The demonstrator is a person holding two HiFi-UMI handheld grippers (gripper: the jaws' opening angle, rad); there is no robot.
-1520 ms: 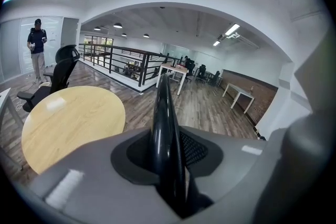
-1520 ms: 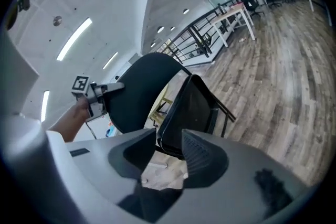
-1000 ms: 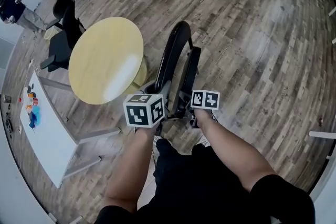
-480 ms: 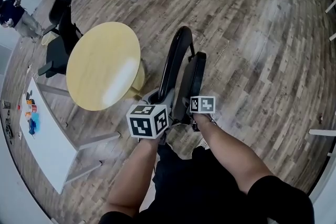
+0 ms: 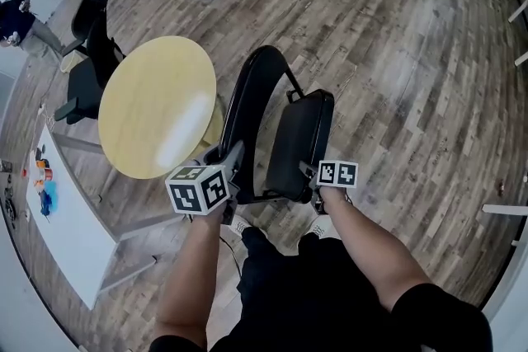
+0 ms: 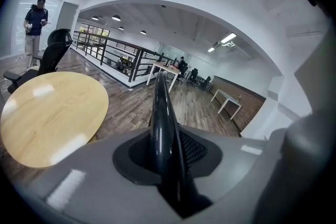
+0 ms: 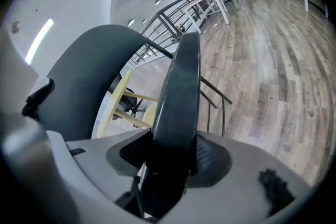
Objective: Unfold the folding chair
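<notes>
Your left gripper (image 5: 232,166) pinches the back frame (image 5: 244,95) and your right gripper (image 5: 313,180) grips the seat (image 5: 302,136), jaws just closing further on it, so spread too fast and a grip slips.

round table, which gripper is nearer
Left. The left gripper, clamped on the chair frame, is beside the table; the right gripper, jaws just closing on the seat, is farther off, past the frame.

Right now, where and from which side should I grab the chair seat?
Seat: near edge, from your side. It tilts, thin rim facing you, and joins the frame at its far end, so pulling there likely gives leverage.
</notes>
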